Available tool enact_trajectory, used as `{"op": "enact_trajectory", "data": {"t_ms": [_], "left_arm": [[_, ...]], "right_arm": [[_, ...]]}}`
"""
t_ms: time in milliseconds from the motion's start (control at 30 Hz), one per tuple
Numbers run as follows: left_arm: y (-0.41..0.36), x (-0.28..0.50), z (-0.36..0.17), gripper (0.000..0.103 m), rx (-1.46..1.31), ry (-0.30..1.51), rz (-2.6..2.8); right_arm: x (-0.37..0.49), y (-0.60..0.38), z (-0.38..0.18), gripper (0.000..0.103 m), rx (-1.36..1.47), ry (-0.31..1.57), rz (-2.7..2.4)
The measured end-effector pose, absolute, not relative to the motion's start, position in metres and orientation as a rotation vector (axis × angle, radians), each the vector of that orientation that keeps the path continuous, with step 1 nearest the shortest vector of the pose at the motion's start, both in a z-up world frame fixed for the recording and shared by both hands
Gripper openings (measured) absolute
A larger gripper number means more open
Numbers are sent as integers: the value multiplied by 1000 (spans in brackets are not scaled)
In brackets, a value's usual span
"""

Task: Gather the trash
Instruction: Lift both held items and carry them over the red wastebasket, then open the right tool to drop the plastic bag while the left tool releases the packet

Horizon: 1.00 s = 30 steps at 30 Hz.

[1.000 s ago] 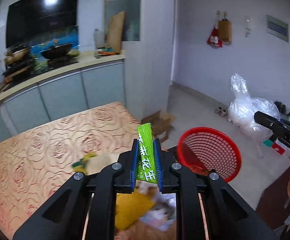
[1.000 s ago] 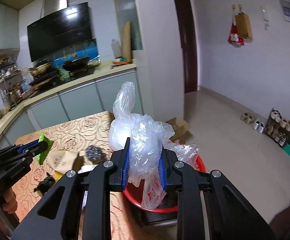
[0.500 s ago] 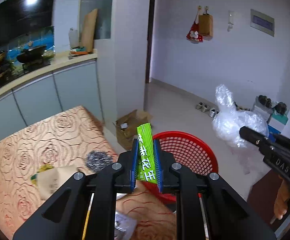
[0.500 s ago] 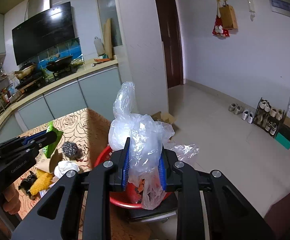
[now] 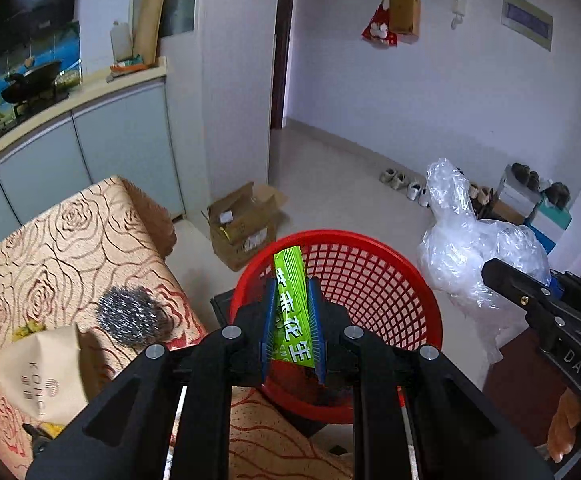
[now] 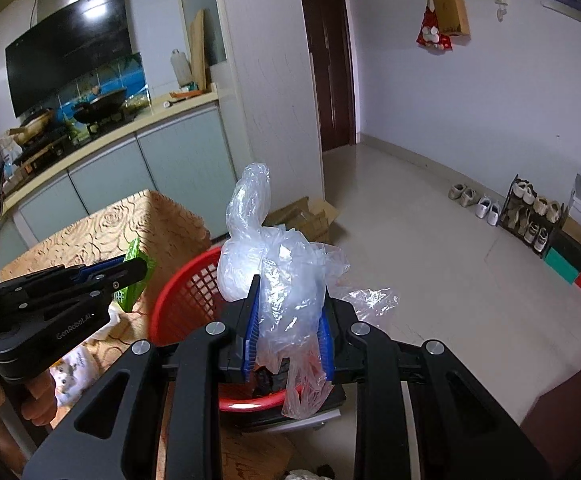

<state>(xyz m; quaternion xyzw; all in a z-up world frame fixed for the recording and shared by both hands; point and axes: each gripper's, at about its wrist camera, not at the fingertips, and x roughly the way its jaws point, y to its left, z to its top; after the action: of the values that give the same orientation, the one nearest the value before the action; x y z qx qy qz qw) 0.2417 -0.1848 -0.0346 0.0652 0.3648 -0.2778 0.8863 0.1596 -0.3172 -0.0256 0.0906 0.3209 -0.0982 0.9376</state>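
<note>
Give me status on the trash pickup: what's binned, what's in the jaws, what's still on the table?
Done: some dark scraps already lie in the red basket.
In hand: the left gripper is shut on the green wrapper over the basket; the right gripper is shut on the clear plastic bag above it. Neither is released yet.
Left: the steel scourer, brown paper bag and other scraps remain on the table.

My left gripper (image 5: 292,326) tilts downward, jaws clamped on a green wrapper (image 5: 289,304). My right gripper (image 6: 288,332) tilts downward too, jaws pinching a clear plastic bag (image 6: 274,272).
</note>
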Motion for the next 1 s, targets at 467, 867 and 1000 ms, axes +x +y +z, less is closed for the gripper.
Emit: {"op": "enact_trajectory", "data": {"t_ms": [467,867,1000], "left_arm": [[-204,254,-52,29,144,794,-598],[-203,258,-47,51,125,784,-599],[-200,256,-41,56,115,768,-600]], "right_arm": [[190,-317,-57,26,161,733,-167],[196,-315,-67,53,174,767,-111],[193,-317,-63,53,183,757,-115]]}}
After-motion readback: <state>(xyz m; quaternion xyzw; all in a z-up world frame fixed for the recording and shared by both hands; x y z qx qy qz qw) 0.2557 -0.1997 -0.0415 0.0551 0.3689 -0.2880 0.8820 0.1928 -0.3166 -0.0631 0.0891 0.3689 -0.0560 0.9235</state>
